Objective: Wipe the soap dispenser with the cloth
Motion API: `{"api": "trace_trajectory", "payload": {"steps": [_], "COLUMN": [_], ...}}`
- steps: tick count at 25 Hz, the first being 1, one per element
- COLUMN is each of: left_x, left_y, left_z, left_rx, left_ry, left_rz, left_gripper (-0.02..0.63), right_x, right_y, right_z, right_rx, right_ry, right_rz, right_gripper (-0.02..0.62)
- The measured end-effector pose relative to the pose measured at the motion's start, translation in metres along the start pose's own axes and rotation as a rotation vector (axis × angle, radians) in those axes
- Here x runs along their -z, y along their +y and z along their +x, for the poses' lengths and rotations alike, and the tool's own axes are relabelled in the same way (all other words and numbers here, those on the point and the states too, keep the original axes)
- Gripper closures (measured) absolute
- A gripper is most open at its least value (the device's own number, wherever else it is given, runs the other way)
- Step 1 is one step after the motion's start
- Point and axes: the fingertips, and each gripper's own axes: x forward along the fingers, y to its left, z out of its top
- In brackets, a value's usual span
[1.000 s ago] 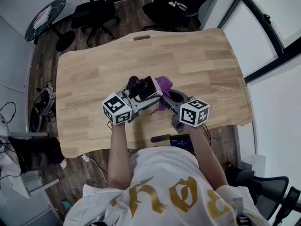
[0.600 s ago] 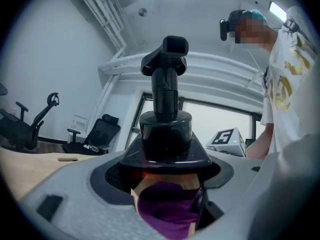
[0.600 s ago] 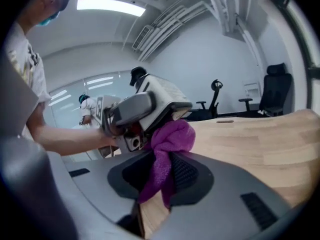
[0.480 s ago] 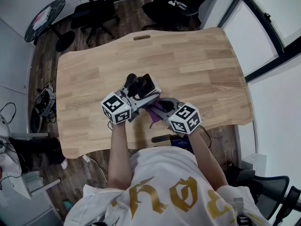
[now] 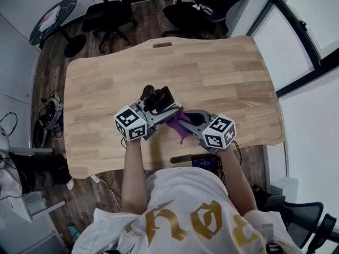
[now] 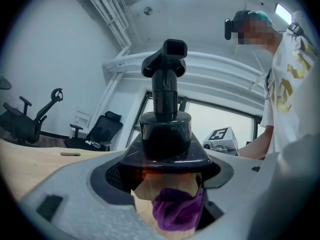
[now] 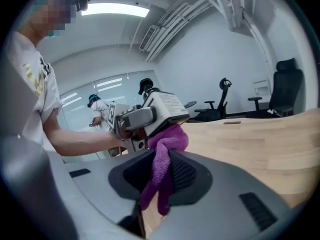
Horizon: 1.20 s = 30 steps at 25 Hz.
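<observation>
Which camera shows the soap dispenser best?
The left gripper view: the soap dispenser fills the centre, its black pump and collar clear. The head view shows only its dark top; the right gripper view shows just the pump tip.

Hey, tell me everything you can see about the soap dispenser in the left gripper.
The soap dispenser is dark, with a glossy black pump head, nozzle, neck and wide collar, plastic by the look. A reddish-amber glint shows under the collar. The left hand-held gripper is shut on its body, over the wooden table. The purple cloth, pinched in the right hand-held gripper, sits close against its lower part.
</observation>
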Motion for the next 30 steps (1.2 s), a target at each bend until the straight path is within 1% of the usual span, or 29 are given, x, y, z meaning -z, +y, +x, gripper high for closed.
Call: {"api": "trace_trajectory", "payload": {"steps": [3,5,7,10,14,16,19,21,25,28,30], "left_x": [0.0,0.001,-0.001,-0.004,-0.003,0.001,0.008,0.011,0.005,0.003,0.006], "left_y": [-0.006,-0.011,-0.014,-0.015,-0.01,-0.007,-0.001,0.0,0.0,-0.002,-0.002], "left_z": [0.002,0.005,0.008,0.009,0.006,0.004,0.004,0.004,0.004,0.003,0.002], "left_rx": [0.041,0.065,0.077,0.078,0.056,0.039,0.016,0.014,0.019,0.024,0.023], "left_ry": [-0.002,0.0,-0.005,-0.015,-0.008,0.006,0.036,0.046,0.017,0.011,0.032], "left_rz": [-0.011,-0.014,-0.012,-0.011,-0.013,-0.008,-0.001,-0.006,-0.008,-0.007,0.003], "left_gripper": [0.262,0.262,0.262,0.262,0.262,0.262,0.262,0.262,0.262,0.262,0.262], "right_x": [-0.012,-0.016,-0.015,-0.012,-0.003,-0.001,-0.011,-0.02,-0.026,-0.026,-0.03], "right_y": [-0.021,-0.029,-0.028,-0.019,0.001,0.004,0.003,0.002,-0.004,-0.014,-0.027], "right_z": [-0.007,-0.009,-0.006,0.003,0.01,0.007,-0.004,-0.01,-0.009,-0.016,-0.026], "right_rx": [0.087,0.127,0.125,0.106,0.057,0.042,0.065,0.071,0.074,0.099,0.121], "right_ry": [-0.095,-0.13,-0.129,-0.095,-0.025,-0.024,-0.083,-0.123,-0.154,-0.215,-0.27], "right_rz": [0.085,0.113,0.113,0.095,0.029,0.028,0.046,0.051,0.058,0.129,0.202], "right_gripper": [0.511,0.512,0.514,0.514,0.515,0.515,0.525,0.534,0.541,0.552,0.554]}}
